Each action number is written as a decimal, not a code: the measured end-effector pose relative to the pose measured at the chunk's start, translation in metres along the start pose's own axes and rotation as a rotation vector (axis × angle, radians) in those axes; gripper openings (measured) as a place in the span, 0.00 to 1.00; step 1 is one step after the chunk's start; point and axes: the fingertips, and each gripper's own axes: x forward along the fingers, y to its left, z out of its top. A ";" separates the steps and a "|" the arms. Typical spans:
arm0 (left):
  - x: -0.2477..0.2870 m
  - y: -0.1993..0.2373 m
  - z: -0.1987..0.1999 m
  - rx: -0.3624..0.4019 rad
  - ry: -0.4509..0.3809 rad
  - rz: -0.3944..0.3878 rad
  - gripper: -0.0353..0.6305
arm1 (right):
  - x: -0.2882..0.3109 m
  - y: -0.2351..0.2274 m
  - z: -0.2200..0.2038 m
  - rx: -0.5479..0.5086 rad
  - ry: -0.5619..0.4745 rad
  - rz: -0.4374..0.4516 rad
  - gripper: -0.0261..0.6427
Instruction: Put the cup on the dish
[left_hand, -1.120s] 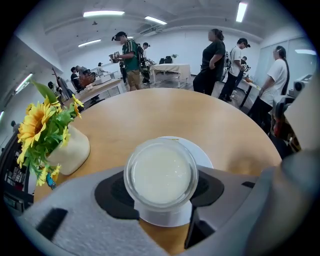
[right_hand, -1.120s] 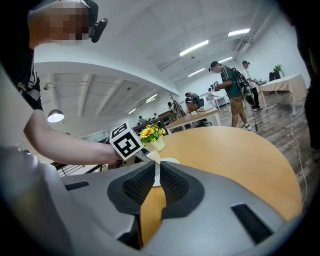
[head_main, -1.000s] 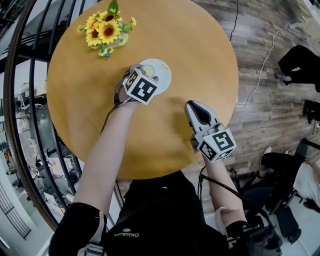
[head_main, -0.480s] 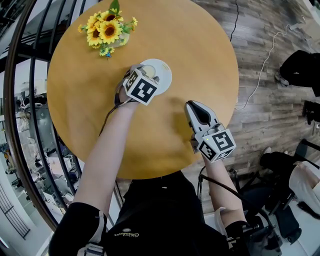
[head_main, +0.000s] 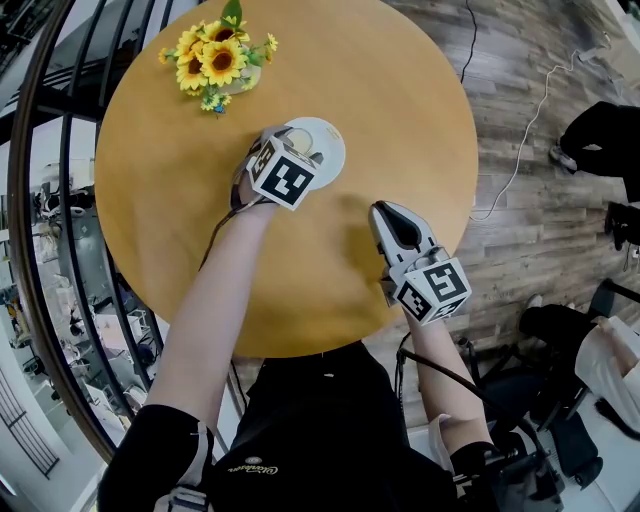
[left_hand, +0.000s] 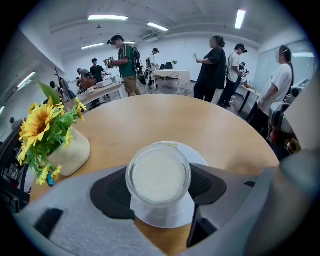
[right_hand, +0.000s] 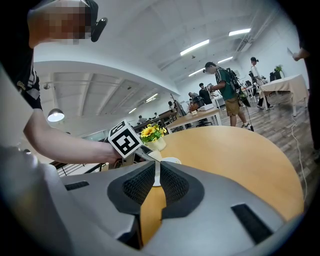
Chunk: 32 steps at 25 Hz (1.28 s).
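Observation:
A clear glass cup (left_hand: 158, 175) with a milky white inside stands upright on the small white dish (left_hand: 197, 157) on the round wooden table (head_main: 390, 110). My left gripper (left_hand: 158, 192) points steeply down over the dish (head_main: 328, 145) with the cup between its pads. Its jaws have just been opening and stand wide on either side of the cup. In the head view its marker cube hides the cup. My right gripper (head_main: 392, 215) hovers shut and empty over the table's near right part, well apart from the dish.
A pale vase of sunflowers (head_main: 215, 60) stands at the table's far left, close to the dish (left_hand: 50, 135). Black railings (head_main: 45, 200) run along the left. A cable (head_main: 520, 150) lies on the wooden floor at right. Several people stand in the room behind.

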 end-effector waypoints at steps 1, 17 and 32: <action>-0.001 0.000 -0.001 -0.001 0.000 0.002 0.51 | 0.000 0.001 0.000 0.000 0.000 0.000 0.08; -0.013 0.002 -0.001 -0.018 -0.027 0.003 0.51 | -0.003 0.008 0.001 -0.020 0.001 -0.005 0.08; -0.028 -0.003 -0.006 -0.025 -0.032 0.017 0.50 | -0.015 0.018 0.003 -0.028 -0.005 -0.006 0.08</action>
